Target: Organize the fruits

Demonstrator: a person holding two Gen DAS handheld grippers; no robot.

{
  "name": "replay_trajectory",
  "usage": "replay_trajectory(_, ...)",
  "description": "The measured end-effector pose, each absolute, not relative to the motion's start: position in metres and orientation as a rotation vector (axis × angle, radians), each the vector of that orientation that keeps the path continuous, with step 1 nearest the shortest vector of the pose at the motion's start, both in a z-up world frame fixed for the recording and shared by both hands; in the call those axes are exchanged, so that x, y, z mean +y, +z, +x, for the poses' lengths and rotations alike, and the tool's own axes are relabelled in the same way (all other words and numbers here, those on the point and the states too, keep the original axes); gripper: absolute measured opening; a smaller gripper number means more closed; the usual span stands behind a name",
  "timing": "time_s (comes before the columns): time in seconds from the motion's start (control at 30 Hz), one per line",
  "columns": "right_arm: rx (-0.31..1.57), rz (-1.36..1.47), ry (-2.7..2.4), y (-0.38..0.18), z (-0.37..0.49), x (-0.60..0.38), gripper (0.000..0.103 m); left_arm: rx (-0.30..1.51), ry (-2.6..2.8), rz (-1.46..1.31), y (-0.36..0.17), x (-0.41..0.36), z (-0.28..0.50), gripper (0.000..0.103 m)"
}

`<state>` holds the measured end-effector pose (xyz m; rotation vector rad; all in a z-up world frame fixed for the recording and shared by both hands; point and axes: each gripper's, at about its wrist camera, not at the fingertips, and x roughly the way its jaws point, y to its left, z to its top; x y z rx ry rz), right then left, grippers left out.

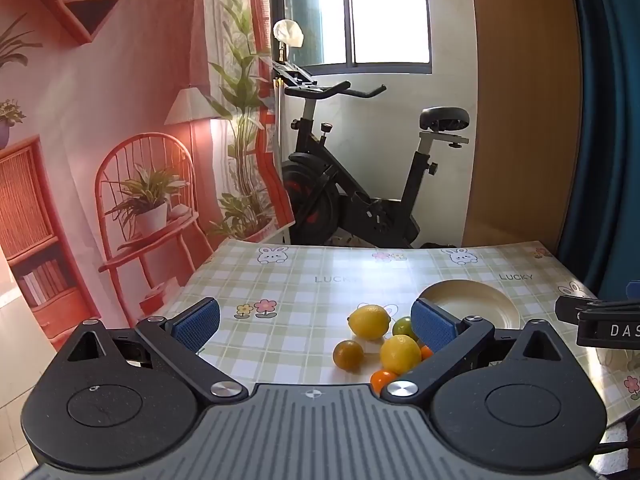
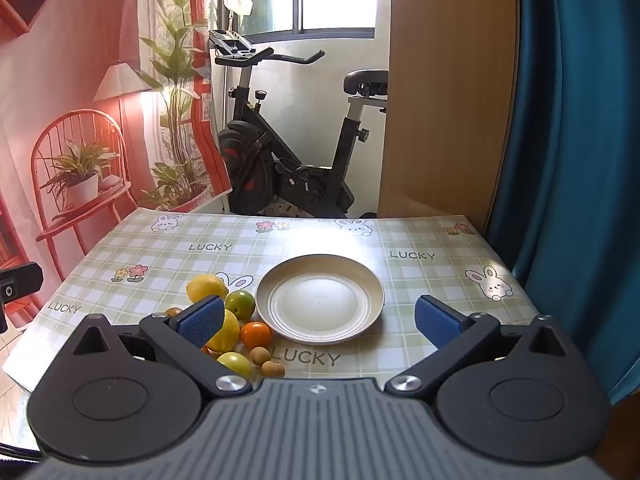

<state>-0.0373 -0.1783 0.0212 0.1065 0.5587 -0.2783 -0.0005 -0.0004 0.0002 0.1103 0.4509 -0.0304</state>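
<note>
A pile of fruit lies on the checked tablecloth: two lemons (image 1: 369, 322) (image 1: 400, 353), a green lime (image 1: 403, 326), small oranges (image 1: 348, 355) and longans (image 2: 260, 355). An empty cream plate (image 2: 320, 304) sits just right of the pile; it also shows in the left wrist view (image 1: 472, 304). My left gripper (image 1: 316, 324) is open above the table, the fruit near its right finger. My right gripper (image 2: 320, 322) is open and empty, the plate between its fingers, the fruit (image 2: 256, 334) by its left finger.
The table (image 2: 420, 280) ends at the far edge before an exercise bike (image 2: 288, 152). A printed backdrop (image 1: 120, 140) hangs on the left, a wooden panel (image 2: 448, 100) and a teal curtain (image 2: 568, 140) on the right.
</note>
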Motion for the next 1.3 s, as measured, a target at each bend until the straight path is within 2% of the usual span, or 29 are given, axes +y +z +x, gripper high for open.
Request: replay_trajectory(1.3,0.519,0.095,-0.280,0.028,-0.044,-0.175,0.103,0.485,-0.033,0.050,-0.003,0.009,0.006,0.103)
